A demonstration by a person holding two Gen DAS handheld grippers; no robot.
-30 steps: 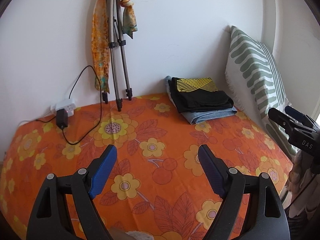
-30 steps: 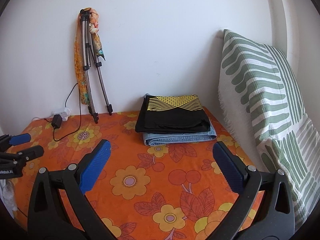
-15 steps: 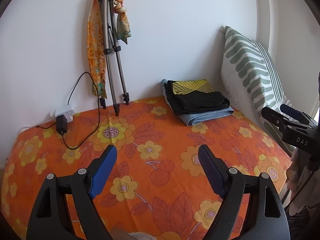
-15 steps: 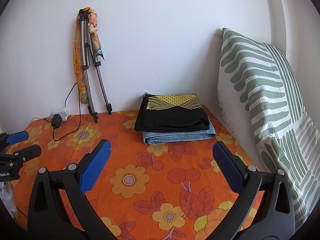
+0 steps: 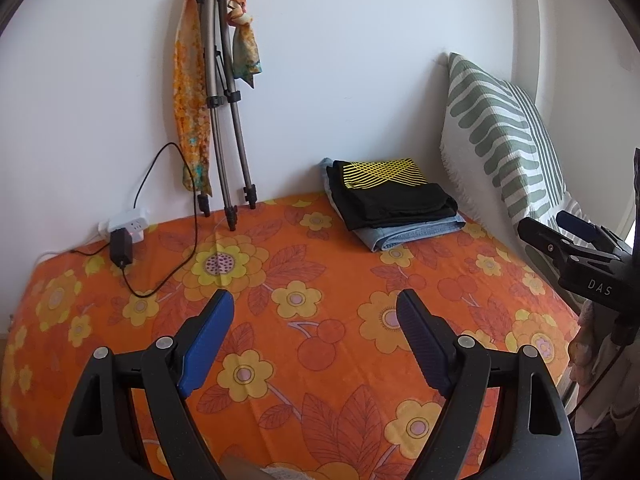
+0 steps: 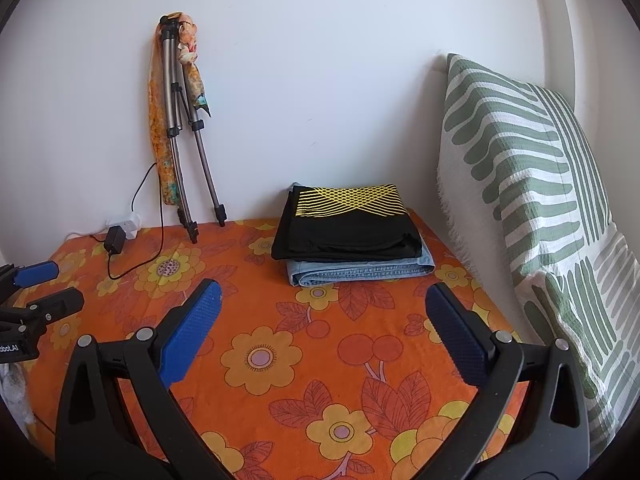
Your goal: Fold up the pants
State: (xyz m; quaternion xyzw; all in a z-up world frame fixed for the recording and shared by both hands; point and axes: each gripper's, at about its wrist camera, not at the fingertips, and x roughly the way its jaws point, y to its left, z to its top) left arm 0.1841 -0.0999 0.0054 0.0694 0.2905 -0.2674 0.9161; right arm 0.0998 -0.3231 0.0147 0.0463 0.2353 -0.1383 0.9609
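A folded black garment with a yellow line pattern lies on top of folded light blue jeans at the back of the bed, near the wall. My left gripper is open and empty above the orange flowered bedcover. My right gripper is open and empty, in front of the stack and apart from it. The right gripper also shows at the right edge of the left wrist view, and the left gripper at the left edge of the right wrist view.
A green-striped white pillow leans against the right wall. A folded tripod with an orange scarf leans on the back wall. A white power strip with a black adapter and cable lies at the back left.
Both grippers have drawn back and risen slightly, so the stack and tripod sit a little lower and farther. Both stayed open.
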